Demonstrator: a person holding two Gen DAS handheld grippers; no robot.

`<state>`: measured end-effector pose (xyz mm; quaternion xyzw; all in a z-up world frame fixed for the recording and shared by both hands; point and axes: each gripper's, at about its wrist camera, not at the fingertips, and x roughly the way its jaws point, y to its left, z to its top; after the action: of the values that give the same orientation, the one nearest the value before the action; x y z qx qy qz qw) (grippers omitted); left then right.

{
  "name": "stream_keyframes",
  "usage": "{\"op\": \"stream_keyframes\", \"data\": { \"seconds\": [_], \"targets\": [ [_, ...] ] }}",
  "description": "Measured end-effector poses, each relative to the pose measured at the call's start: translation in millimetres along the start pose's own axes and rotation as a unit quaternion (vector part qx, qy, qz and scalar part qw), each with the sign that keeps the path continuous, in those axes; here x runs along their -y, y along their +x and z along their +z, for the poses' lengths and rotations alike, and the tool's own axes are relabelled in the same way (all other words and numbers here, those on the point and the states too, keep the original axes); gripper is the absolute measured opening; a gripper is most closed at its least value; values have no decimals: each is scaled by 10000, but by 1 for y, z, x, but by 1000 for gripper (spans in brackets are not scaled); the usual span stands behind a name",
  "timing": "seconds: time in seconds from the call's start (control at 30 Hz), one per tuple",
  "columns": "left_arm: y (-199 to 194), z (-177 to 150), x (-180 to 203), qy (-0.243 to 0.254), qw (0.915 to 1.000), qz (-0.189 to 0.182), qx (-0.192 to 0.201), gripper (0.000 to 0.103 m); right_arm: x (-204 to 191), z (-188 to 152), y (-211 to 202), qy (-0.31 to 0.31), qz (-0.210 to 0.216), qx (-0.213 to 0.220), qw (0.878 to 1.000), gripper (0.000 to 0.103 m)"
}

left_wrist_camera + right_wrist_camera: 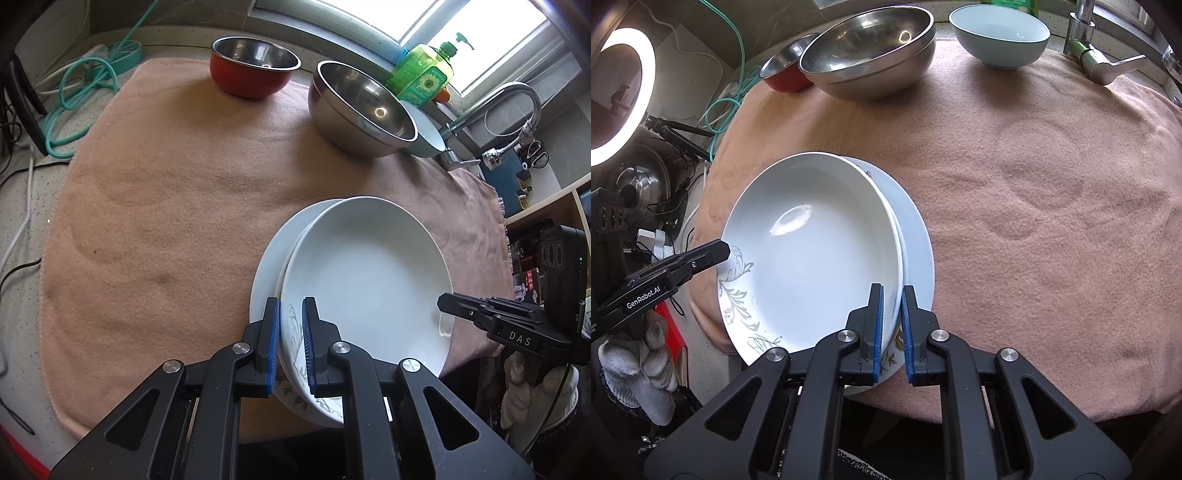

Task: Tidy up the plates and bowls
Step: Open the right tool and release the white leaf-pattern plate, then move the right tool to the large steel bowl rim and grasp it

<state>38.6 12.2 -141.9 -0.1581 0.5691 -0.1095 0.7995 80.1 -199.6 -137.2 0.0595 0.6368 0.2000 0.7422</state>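
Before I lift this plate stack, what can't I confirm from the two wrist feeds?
- How many plates are stacked: the top plate covers the lower ones in both views; only rims and a leaf print show.
- Near edge of the stack: hidden behind the left gripper and right gripper.
- Light green bowl: mostly hidden behind the big steel bowl in the left view.
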Motion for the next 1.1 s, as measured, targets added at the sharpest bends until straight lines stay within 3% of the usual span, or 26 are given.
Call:
{"op": "stream_keyframes", "data": {
  "seconds": [0.4, 0.57, 0.73, 0.9, 1.1],
  "targets": [
    [-5, 6, -1, -44, 10000, -53, 47, 12, 6, 3, -5, 111, 91, 95, 9999, 11],
    [-10, 16, 0, -41, 9998, -125, 153, 12, 10, 12, -20, 155, 205, 371, 9990, 17],
    [-14, 38, 2, -34, 9993, -188, 320, 12, 20, 34, -39, 267, 253, 757, 9965, 28],
    [-16, 63, 3, -41, 9983, -223, 529, 19, 32, 62, -52, 444, 299, 1068, 9928, 28],
    [-9, 94, 6, -120, 9972, -348, 658, 19, 44, 99, -58, 569, 357, 1269, 9896, 28]
  ]
}}
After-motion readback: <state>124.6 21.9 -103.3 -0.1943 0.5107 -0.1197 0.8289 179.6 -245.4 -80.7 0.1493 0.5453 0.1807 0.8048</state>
